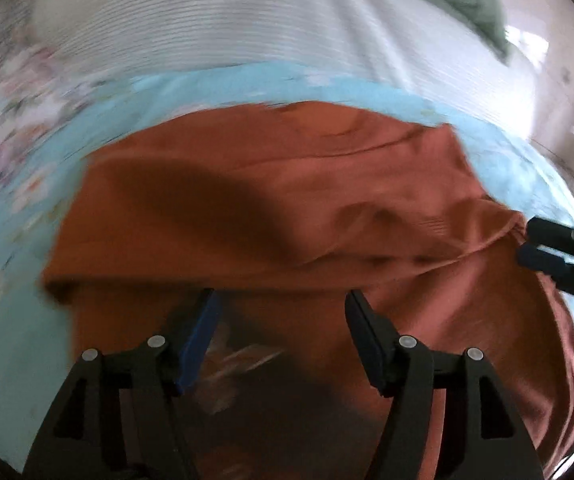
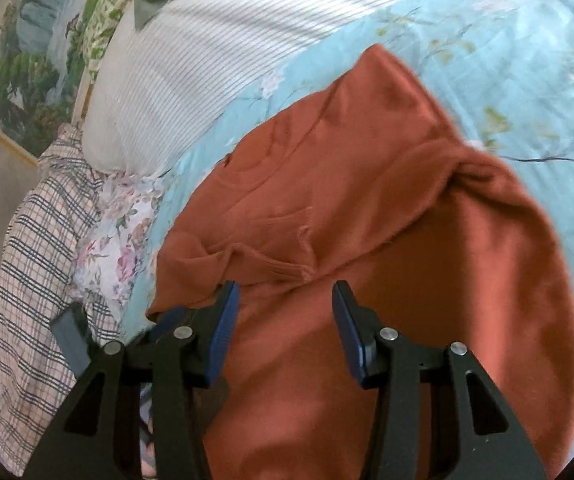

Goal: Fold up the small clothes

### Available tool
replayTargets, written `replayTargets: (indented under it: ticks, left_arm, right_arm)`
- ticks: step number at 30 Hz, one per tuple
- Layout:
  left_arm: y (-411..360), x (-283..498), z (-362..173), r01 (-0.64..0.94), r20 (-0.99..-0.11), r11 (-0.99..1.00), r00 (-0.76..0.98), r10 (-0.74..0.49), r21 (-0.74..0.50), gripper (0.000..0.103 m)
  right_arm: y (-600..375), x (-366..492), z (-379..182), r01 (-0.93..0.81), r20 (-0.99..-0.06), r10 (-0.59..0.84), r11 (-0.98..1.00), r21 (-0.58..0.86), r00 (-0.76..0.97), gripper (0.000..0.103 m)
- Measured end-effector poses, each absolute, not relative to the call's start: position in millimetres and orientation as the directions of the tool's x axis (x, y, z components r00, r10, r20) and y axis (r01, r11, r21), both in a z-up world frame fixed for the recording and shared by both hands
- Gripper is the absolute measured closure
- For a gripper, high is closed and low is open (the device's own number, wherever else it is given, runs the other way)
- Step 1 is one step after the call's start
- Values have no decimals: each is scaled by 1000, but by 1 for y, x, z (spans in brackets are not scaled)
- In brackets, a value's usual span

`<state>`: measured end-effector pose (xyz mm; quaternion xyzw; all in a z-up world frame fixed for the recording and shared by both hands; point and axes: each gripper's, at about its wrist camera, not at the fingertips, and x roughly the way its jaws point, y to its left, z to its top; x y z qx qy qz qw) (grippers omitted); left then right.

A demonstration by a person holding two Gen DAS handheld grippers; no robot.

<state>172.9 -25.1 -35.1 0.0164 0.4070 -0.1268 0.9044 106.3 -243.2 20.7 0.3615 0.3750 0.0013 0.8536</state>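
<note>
Two claws open — left claw (image 1: pixel 281 300) | right claw (image 2: pixel 285 292) | over rust shirt (image 2: pixel 367 200)

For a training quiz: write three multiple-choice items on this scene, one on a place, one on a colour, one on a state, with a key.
1. What does the shirt lie on?
A. a wooden floor
B. the light blue floral sheet
C. a chair

2. What colour is the shirt?
A. rust orange
B. navy
C. white

3. How do the left tongs stand?
A. clamped on a pillow
B. shut on a sock
C. open over the shirt

Key: 1 B, blue sheet shows around the shirt. 2 A, orange in both views. 3 C, the pads stand apart, gripping nothing.
</note>
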Motion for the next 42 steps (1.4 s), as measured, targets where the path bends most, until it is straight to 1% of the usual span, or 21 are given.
replayTargets:
  ticks: [3,5,10,12,13,14,15,17,19,21,23,26,28,29,30,31,33,36,37,39,42]
  left_arm:
    - [22,171,-37,85,-736,996,672,-83,-35,37]
    - [51,175,-37,-29,-733,999,680,-13,-45,37]
    - [101,192,-52,-199,-772,972,635,31,-124,38]
    - [109,195,-55,-220,-776,962,630,14,-161,37]
    - [111,197,-56,-229,-778,959,628,13,-168,37]
    - [112,199,-54,-231,-777,959,629,19,-164,37]
    - [111,200,-53,-230,-773,961,634,26,-157,37]
    - [109,203,-51,-225,-764,965,644,41,-138,37]
    - [106,205,-53,-225,-764,965,644,46,-131,37]
    - [103,208,-57,-224,-767,966,640,44,-131,36]
    - [100,217,-59,-208,-769,969,638,34,-130,36]
    - [90,217,-60,-197,-766,977,639,66,-81,36]
    - [90,213,-58,-209,-750,975,655,86,-71,39]
    - [93,210,-56,-223,-738,971,669,93,-80,45]
    - [97,205,-53,-238,-716,966,691,93,-104,45]
    - [102,198,-49,-241,-688,961,721,82,-137,45]
    - [102,192,-45,-233,-661,963,746,86,-138,44]
    - [94,203,-54,-196,-719,976,692,71,-92,44]
    - [93,208,-59,-193,-741,978,668,68,-85,44]
    - [92,212,-62,-196,-756,978,650,75,-71,44]
    - [93,207,-60,-220,-739,973,666,99,-68,44]
  right_arm:
    - [-235,128,16,266,-650,283,743,613,705,53]
    - [-235,142,11,289,-671,267,748,597,692,53]
    - [-233,182,-3,329,-724,213,782,529,657,53]
    - [-226,198,-10,326,-751,208,805,495,627,54]
    - [-221,207,-16,311,-765,222,818,483,605,60]
    - [-217,212,-18,300,-772,226,829,473,594,87]
    - [-215,215,-19,286,-773,238,832,474,588,96]
    - [-214,215,-7,246,-739,269,827,506,617,96]
    - [-222,202,28,201,-669,241,835,513,703,96]
    - [-239,183,63,191,-591,193,830,525,783,96]
    - [-259,168,84,212,-556,126,838,503,822,96]
    - [-289,166,67,302,-629,60,839,453,775,96]
    - [-301,169,39,351,-687,68,821,451,724,96]
    - [-302,169,31,361,-700,72,817,450,710,96]
    - [-300,170,25,364,-708,78,815,450,702,96]
    - [-299,169,25,358,-703,83,815,455,707,96]
    - [-295,161,41,305,-632,110,804,511,767,96]
    - [-292,148,74,249,-530,75,822,513,845,96]
    - [-294,146,80,259,-523,47,829,496,851,96]
    - [-301,151,77,297,-559,23,829,474,829,96]
    - [-309,161,51,353,-644,13,828,436,765,96]
